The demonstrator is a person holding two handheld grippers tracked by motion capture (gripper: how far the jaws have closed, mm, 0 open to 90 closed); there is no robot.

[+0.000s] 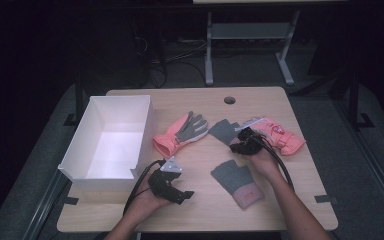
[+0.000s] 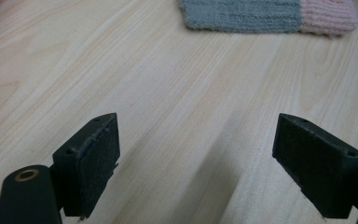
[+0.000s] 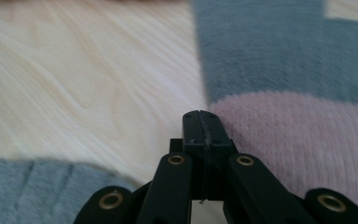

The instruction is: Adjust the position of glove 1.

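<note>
Here, the right gripper (image 1: 240, 141), jaws pressed together and empty, hovers by the grey-and-pink glove (image 1: 267, 132). The left gripper (image 1: 182, 194) rests spread wide over bare table (image 1: 205, 205).

Grey-and-pink knit gloves (image 1: 237, 183), pale wooden table (image 1: 195, 205), white box (image 1: 111, 136).

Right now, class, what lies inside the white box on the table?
The white box looks empty: the high view shows its bare white floor and inner walls. The strip of floor just behind its near wall is hidden. The gloves lie outside it, on the wooden table.
</note>
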